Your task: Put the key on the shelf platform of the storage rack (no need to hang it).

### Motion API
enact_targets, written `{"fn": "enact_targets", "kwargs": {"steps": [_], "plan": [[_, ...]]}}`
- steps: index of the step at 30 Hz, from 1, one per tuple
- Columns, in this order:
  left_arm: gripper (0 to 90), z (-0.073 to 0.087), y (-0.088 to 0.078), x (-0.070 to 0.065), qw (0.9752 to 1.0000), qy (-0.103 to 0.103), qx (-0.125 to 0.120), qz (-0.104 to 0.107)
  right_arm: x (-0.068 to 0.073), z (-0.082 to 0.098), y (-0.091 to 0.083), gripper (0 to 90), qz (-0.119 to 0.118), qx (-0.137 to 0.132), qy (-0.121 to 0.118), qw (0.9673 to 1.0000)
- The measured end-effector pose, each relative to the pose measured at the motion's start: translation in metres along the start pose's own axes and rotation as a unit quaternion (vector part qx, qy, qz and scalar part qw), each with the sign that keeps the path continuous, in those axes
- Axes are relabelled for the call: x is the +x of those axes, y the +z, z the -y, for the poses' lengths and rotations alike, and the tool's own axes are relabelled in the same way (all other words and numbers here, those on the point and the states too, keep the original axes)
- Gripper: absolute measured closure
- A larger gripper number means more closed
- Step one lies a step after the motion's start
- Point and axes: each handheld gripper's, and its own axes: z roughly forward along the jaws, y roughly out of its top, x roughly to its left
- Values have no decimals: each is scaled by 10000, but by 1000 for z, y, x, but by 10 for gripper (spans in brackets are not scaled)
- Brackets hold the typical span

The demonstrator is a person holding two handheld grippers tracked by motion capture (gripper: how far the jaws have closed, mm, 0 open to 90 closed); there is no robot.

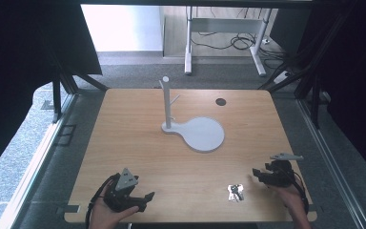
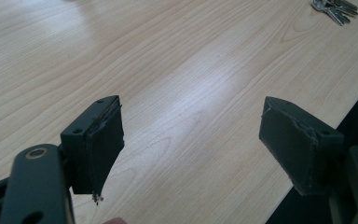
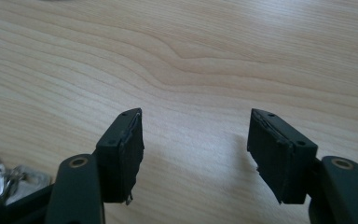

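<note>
Wooden table (image 1: pixel 138 143), grey stand (image 1: pixel 193 129), keys (image 1: pixel 235 192)

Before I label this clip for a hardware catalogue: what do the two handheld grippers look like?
Both the left gripper and the right gripper are black, with two blocky, flat-faced jaws on arms with brass-ringed holes. Each carries a grey three-cornered plate on top and trails a black cable. No sleeves are visible.

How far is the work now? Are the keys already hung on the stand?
Nothing looks done yet. The keys lie flat on the table near its front edge, apart from the stand, whose hook is bare. Nothing is in hand: the left claw and right claw are both open and empty. If hanging is the aim, picking up and hanging remain.
</note>
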Motion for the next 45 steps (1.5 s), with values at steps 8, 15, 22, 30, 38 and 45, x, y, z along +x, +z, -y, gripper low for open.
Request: {"fn": "enact_targets", "kwargs": {"steps": [8,15,22,30,38,45], "plan": [[222,1,-5,1,10000,-14,-62,-38,0,2,-12,347,34,-199,-234,9995],[222,1,-6,-2,9999,23,-96,21,5,-1,-23,356,-16,-193,-268,9995],[222,1,-2,-4,10000,56,-28,37,8,-9,-31,361,-126,-43,-333,9994],[222,1,1,-5,9999,81,8,75,17,-17,-34,361,-217,279,-486,9982],[223,1,-1,-4,9999,64,-36,90,32,-31,-39,362,-231,529,-736,9956],[223,0,-4,-6,9999,82,-74,128,49,-40,-38,362,-289,743,-948,9923]]}}
